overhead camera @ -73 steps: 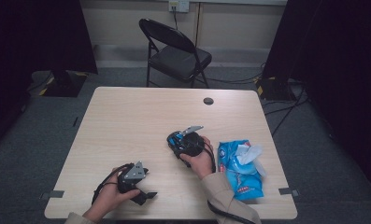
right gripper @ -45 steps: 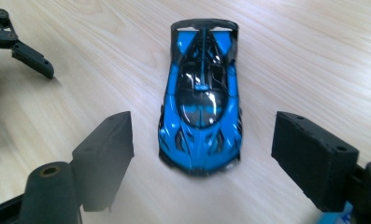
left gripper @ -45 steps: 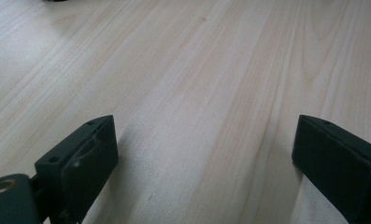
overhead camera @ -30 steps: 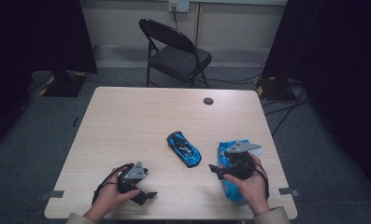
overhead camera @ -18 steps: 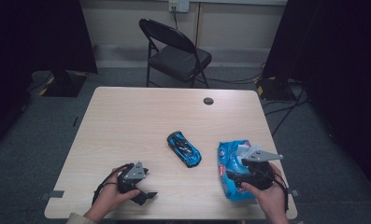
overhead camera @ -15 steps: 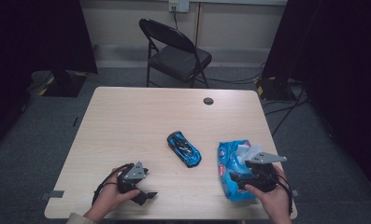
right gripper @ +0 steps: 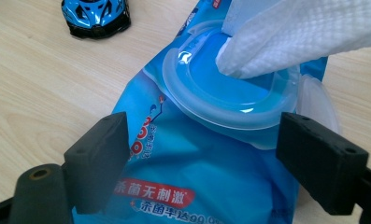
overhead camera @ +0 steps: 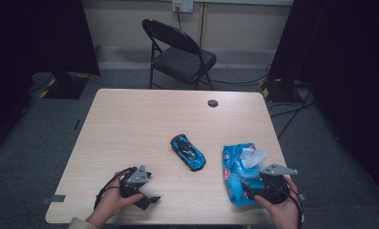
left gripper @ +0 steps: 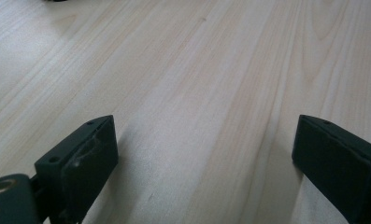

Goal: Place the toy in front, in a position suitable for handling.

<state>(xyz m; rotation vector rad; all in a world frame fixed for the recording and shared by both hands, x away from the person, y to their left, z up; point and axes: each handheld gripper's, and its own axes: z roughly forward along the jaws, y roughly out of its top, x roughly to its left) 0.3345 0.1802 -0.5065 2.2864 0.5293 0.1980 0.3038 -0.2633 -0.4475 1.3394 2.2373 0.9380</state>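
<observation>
A blue toy car (overhead camera: pixel 188 151) stands near the table's middle; in the right gripper view the car (right gripper: pixel 96 16) is at the top left. To its right lies a blue wet-wipes pack (overhead camera: pixel 235 179) with its round lid open and a white wipe (overhead camera: pixel 251 156) sticking out. My right gripper (overhead camera: pixel 250 188) hovers over the pack's near end. Its jaws (right gripper: pixel 209 168) are open and have just been opening a little wider, straddling the pack (right gripper: pixel 197 186) below the lid without pressing on it. My left gripper (overhead camera: pixel 149 196) rests open at the near left, with bare wood between its jaws (left gripper: pixel 202 158).
The light wooden table (overhead camera: pixel 130 114) has a small black round cap (overhead camera: pixel 213 103) near its far edge. A black folding chair (overhead camera: pixel 177 52) stands behind the table. Cables lie on the floor at the far right.
The right hand let go of the toy car near the table's middle and moved right and nearer, coming to hover over the wipes pack. The left hand has stayed put.
</observation>
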